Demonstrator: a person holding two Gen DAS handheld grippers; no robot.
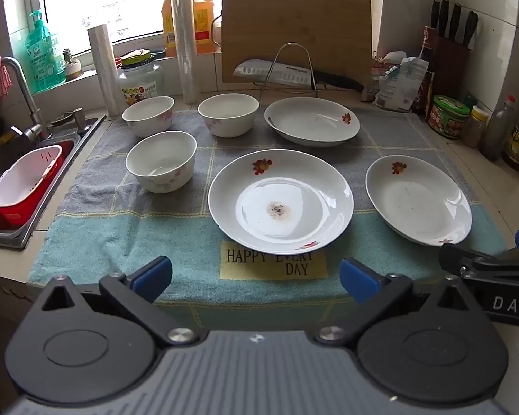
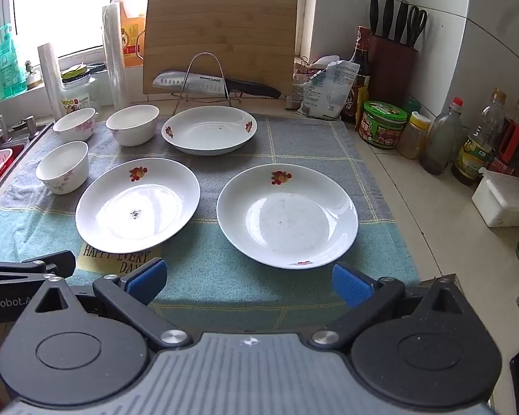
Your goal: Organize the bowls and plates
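1. On the towel [image 1: 121, 242] in front of you a yellow patch reads "HAPPY EVERY DAY" [image 1: 271, 265]; the near-left plate [image 1: 280, 204] covers its top edge.
2. The knife [image 2: 204, 84] on the wire rack [image 2: 206, 79] at 12 o'clock is marked "SUPOR" on its blade, in front of the upright cutting board [image 2: 221, 34].
3. Your right gripper's side shows "DAS" in the left view; your left gripper's side shows "enRobot.A" in the right view.
4. Your left gripper [image 1: 256, 278] points down at an angle over the towel's near edge, jaws wide apart, nothing between them.
5. Your right gripper [image 2: 249, 283] is tilted the same way, just beside it, jaws wide apart and empty.
6. Plates on the bench: near-left plate, near-right plate [image 2: 287, 214], far plate [image 2: 209, 129] at 12 o'clock.
7. Three bowls sit at 10 to 11 o'clock: near bowl [image 1: 161, 160], far-left bowl [image 1: 148, 114], far-middle bowl [image 1: 228, 113]; none stacked
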